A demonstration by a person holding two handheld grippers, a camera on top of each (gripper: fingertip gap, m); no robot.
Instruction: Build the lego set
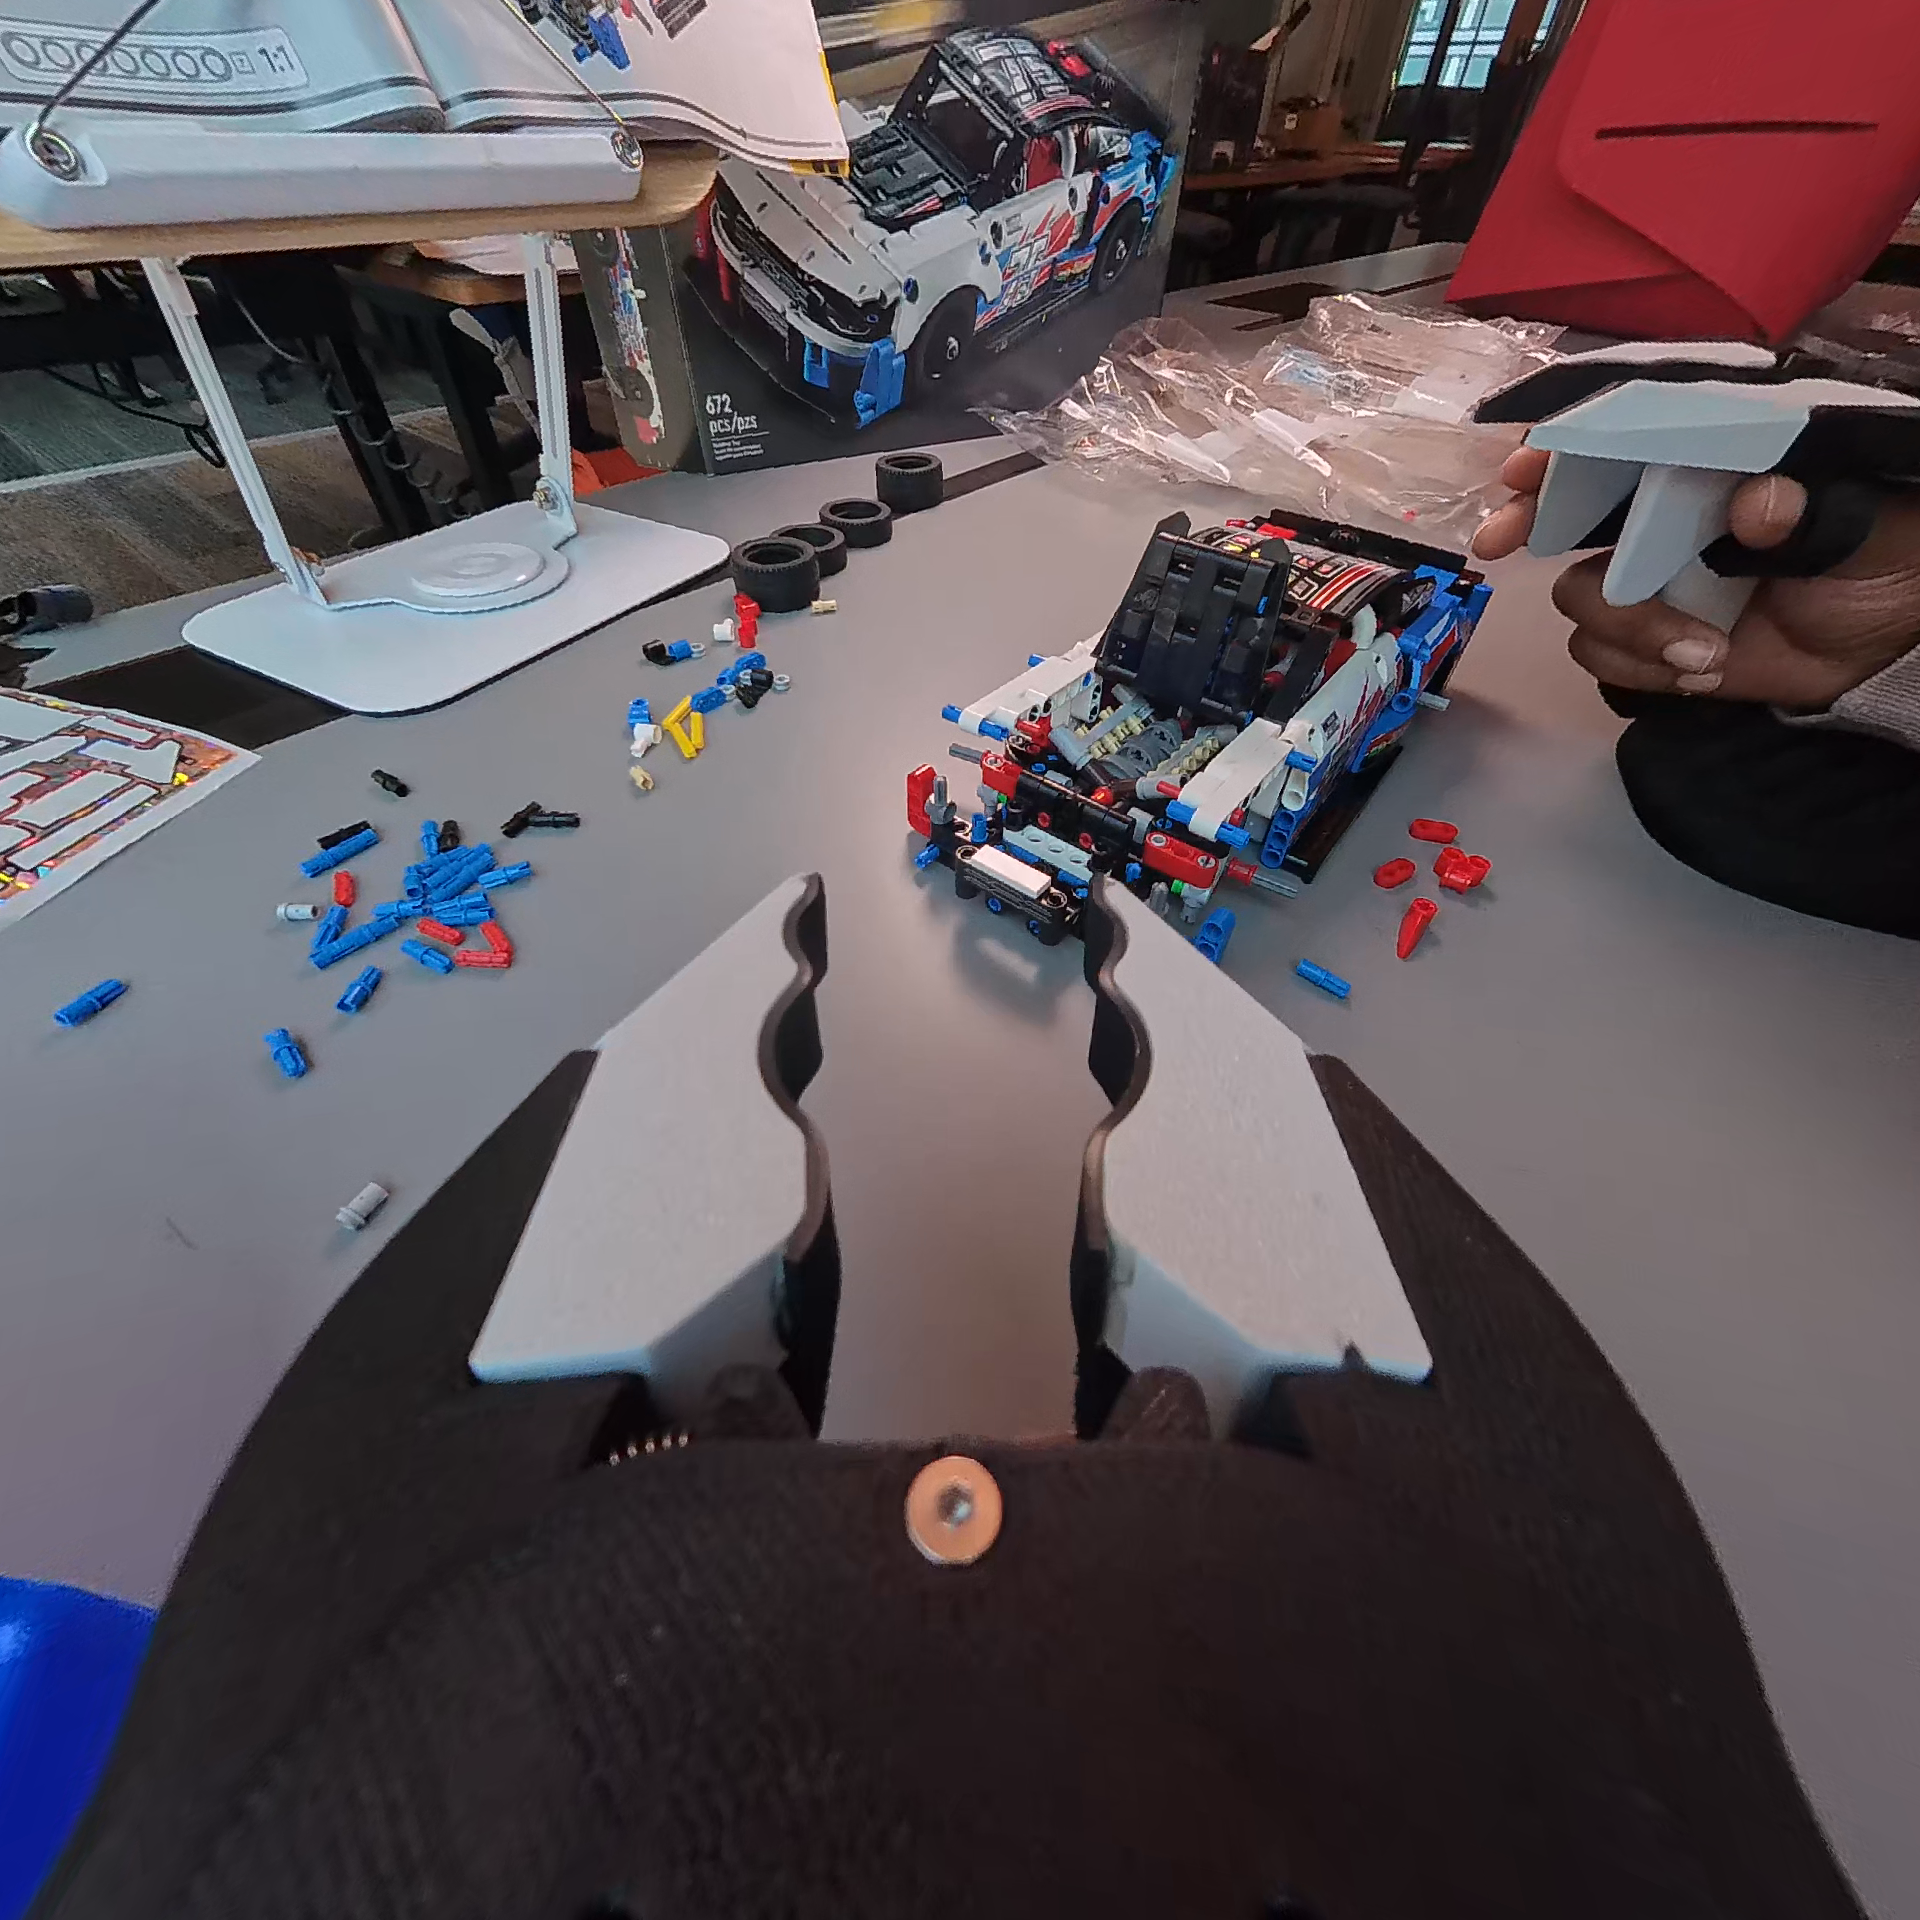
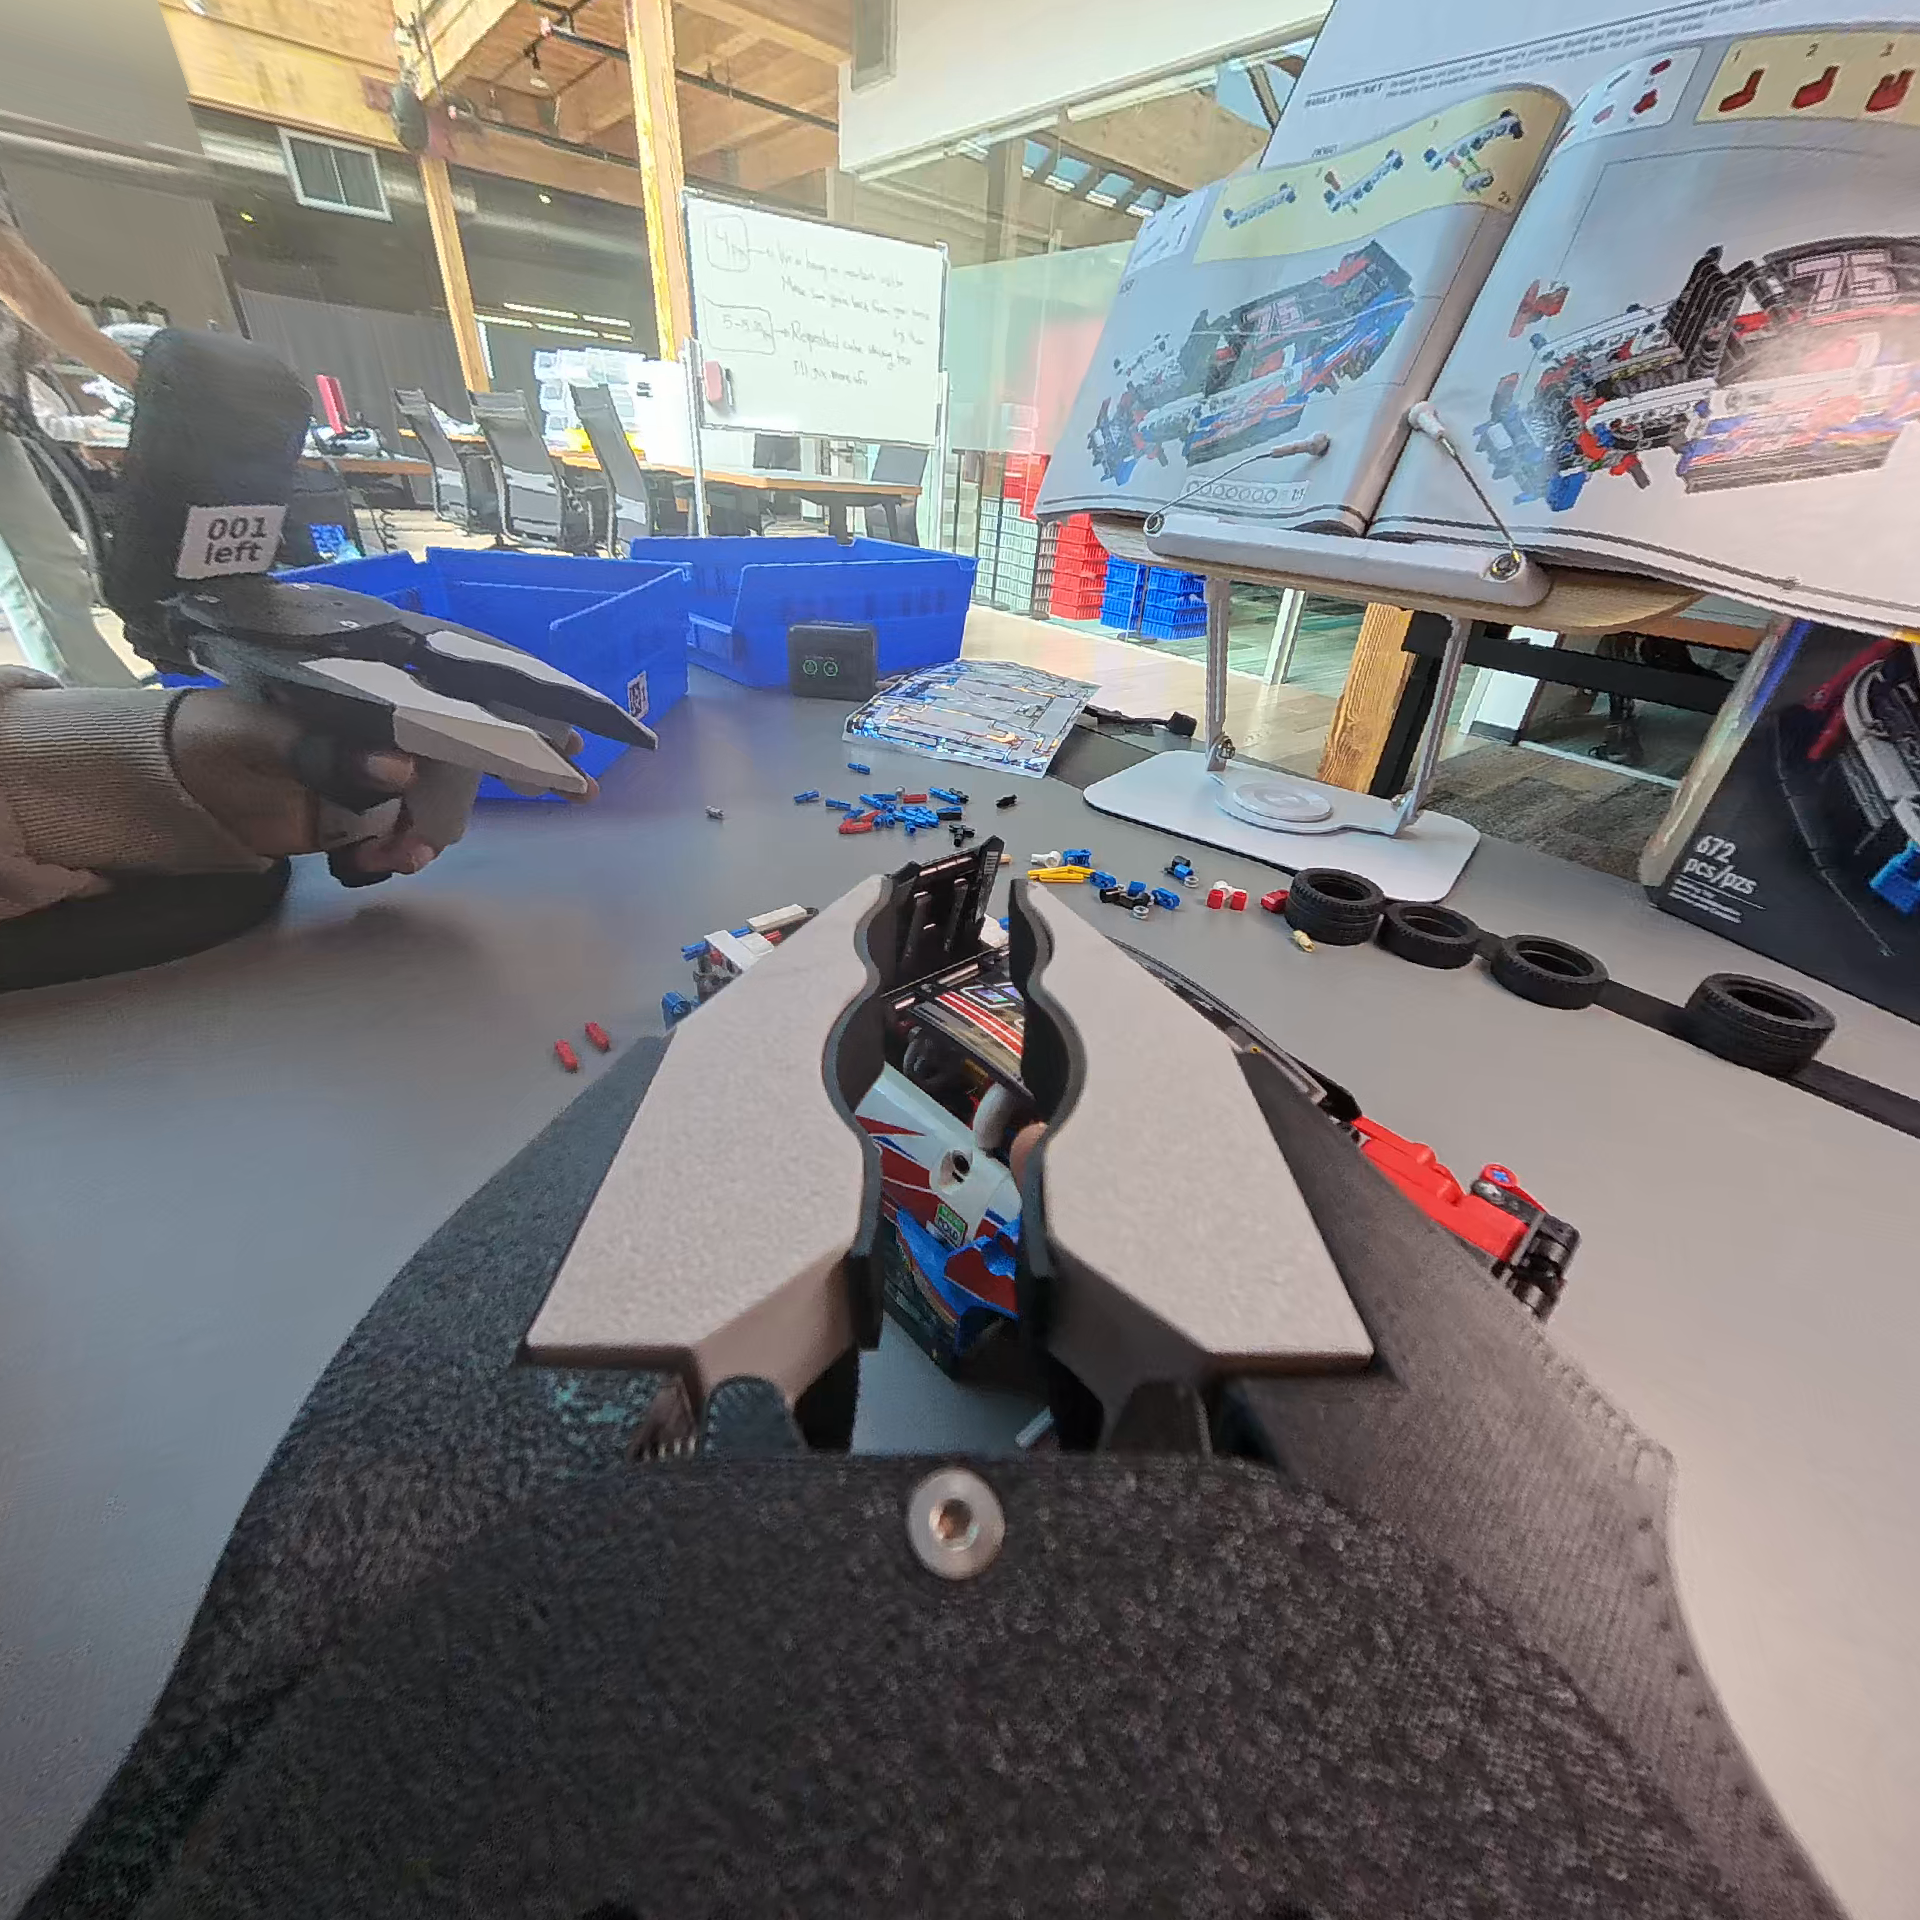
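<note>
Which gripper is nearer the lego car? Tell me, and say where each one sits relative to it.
Right. The right gripper hangs directly over the lego car, its open fingers straddling the roof. The left gripper is open too, off the car's front bumper, above bare table.

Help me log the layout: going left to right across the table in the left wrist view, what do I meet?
Sticker sheet → heap of blue pins → yellow piece → partly built car → loose red pieces → hand with the right gripper.
</note>
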